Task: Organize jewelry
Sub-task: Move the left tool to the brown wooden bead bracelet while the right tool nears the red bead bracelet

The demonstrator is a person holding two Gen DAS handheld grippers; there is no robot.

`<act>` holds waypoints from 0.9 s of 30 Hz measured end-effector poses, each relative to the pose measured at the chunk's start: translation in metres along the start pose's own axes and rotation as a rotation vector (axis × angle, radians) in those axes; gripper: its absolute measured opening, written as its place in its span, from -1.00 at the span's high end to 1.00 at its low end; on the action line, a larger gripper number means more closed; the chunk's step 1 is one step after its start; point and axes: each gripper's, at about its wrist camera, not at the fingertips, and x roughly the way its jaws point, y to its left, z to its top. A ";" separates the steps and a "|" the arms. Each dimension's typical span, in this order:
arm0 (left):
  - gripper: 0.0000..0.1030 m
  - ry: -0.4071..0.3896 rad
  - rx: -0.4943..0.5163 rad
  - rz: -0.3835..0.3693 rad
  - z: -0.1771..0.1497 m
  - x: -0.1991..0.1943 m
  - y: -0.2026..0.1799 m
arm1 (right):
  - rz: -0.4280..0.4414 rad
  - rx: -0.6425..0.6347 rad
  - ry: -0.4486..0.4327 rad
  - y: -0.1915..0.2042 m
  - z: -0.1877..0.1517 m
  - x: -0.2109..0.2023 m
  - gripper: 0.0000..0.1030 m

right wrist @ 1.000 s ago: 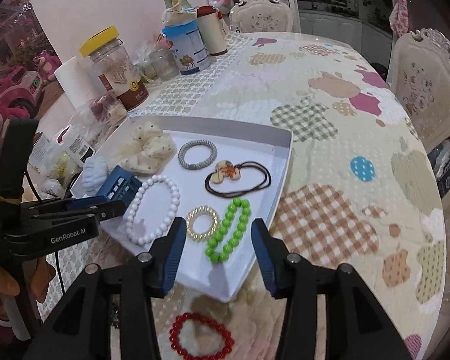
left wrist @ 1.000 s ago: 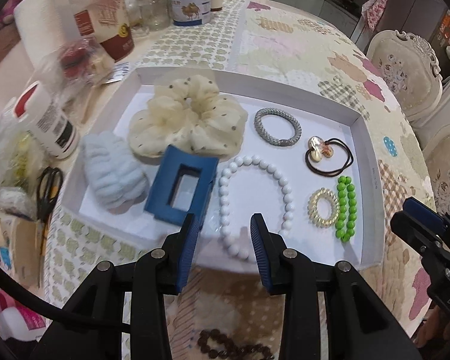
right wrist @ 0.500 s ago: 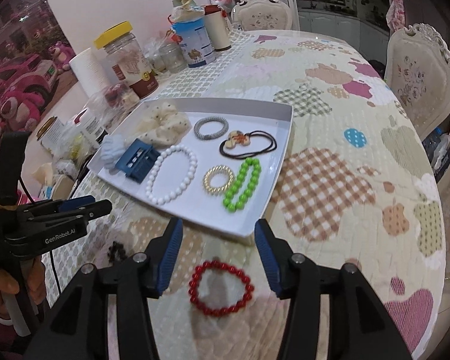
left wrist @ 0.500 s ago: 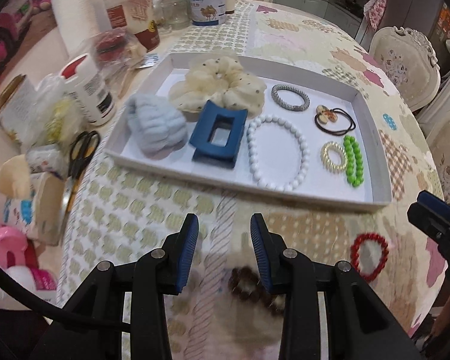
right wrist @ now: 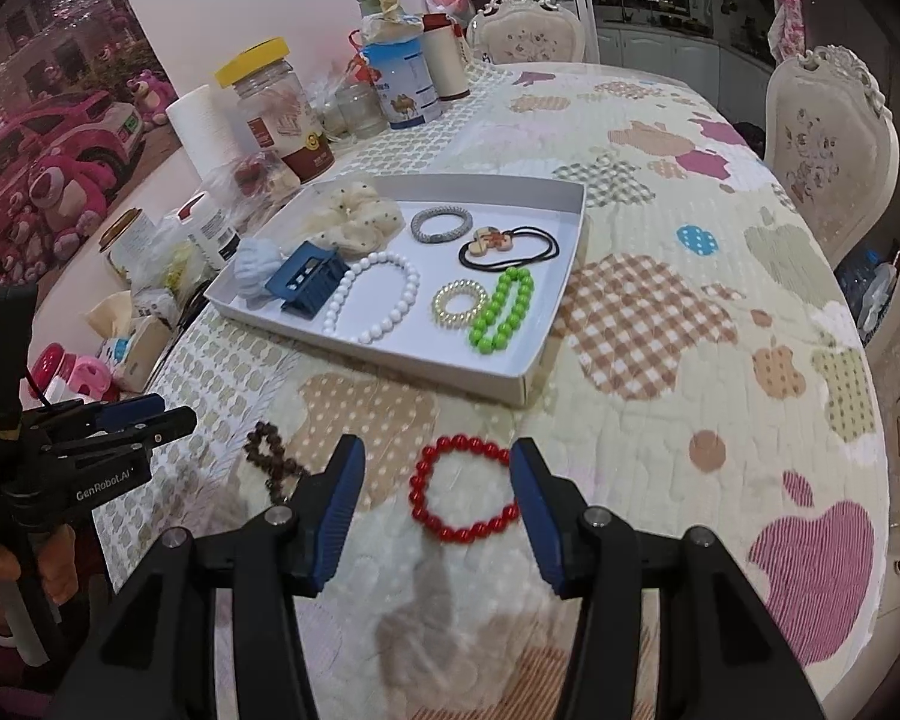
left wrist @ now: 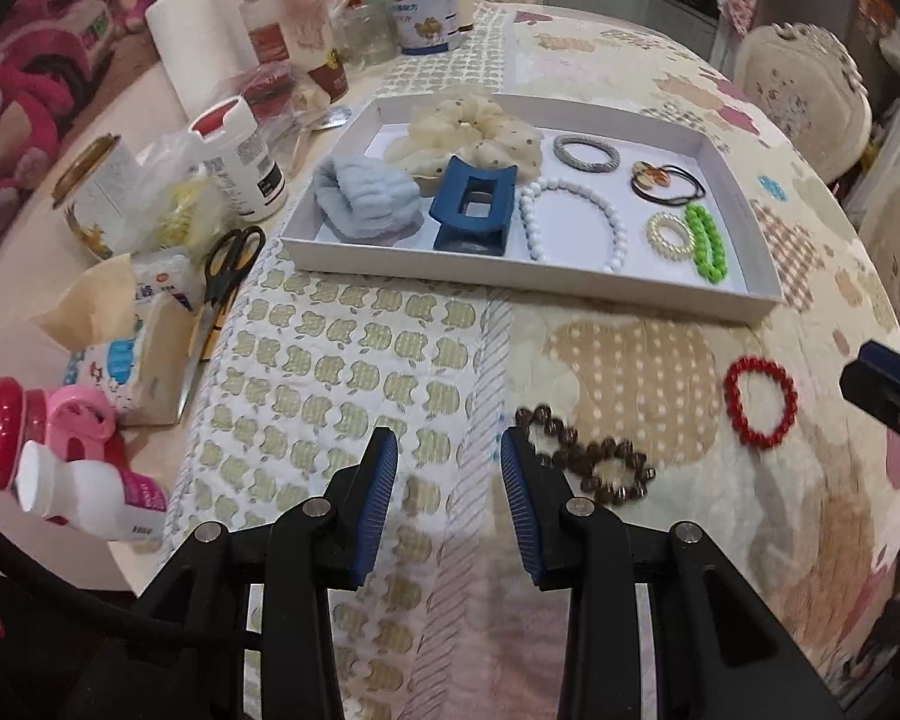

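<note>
A white tray holds a cream scrunchie, a pale blue scrunchie, a blue claw clip, a white bead bracelet, a grey band, a black hair tie, a gold ring band and a green bead bracelet. A red bead bracelet lies on the cloth between my open right gripper's fingertips. A brown bead bracelet lies just right of my open, empty left gripper.
Jars, bottles, a paper roll, scissors and a tissue pack crowd the table's left side. Chairs stand at the right. The quilted cloth covers the table.
Both grippers have pulled back from the tray toward the near table edge. The red and brown bracelets now sit close by the fingertips.
</note>
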 end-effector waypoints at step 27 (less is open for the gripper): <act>0.50 0.087 -0.025 -0.100 -0.029 0.013 0.004 | -0.052 -0.062 0.064 -0.001 -0.030 0.013 -0.08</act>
